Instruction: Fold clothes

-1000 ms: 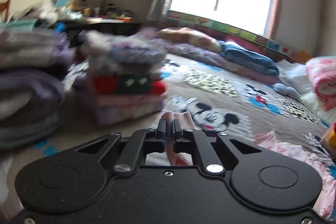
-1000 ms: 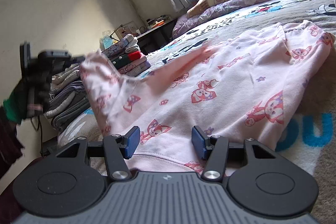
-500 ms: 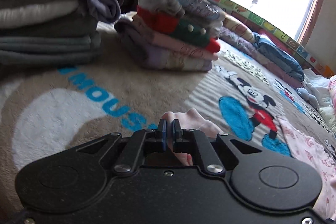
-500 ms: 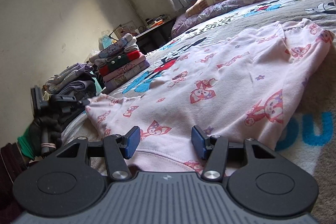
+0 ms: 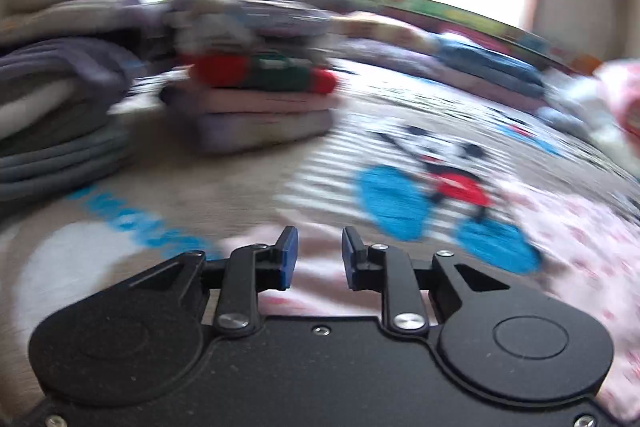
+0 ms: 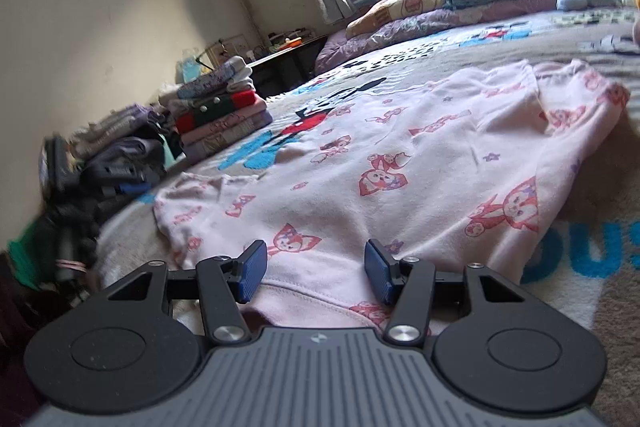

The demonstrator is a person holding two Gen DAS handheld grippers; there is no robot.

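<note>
A pink garment (image 6: 400, 155) printed with red foxes lies spread flat on the bed. In the right wrist view my right gripper (image 6: 316, 269) stands open, its blue pads apart over the near hem and not pressing it. My left gripper (image 5: 316, 259) is low over the garment's left end (image 5: 316, 283). Its jaws are opening, with pink cloth showing in the gap and the pads (image 5: 289, 259) clear of it. The left wrist view is blurred. In the right wrist view the left gripper (image 6: 128, 185) shows as a dark blur at the far left, beside the sleeve end (image 6: 188, 195).
A stack of folded clothes (image 5: 260, 99) with a red and green piece sits beyond the left gripper, and a grey folded pile (image 5: 52, 107) lies left of it. Pillows (image 6: 440, 7) line the window side. The cartoon-mouse blanket (image 5: 420, 163) covers the bed. The bed's edge (image 6: 120, 227) drops off at the left.
The left gripper came down to the bed with the pink sleeve and its jaws parted. The sleeve, lifted a second ago, now lies flat. The right gripper has stayed put.
</note>
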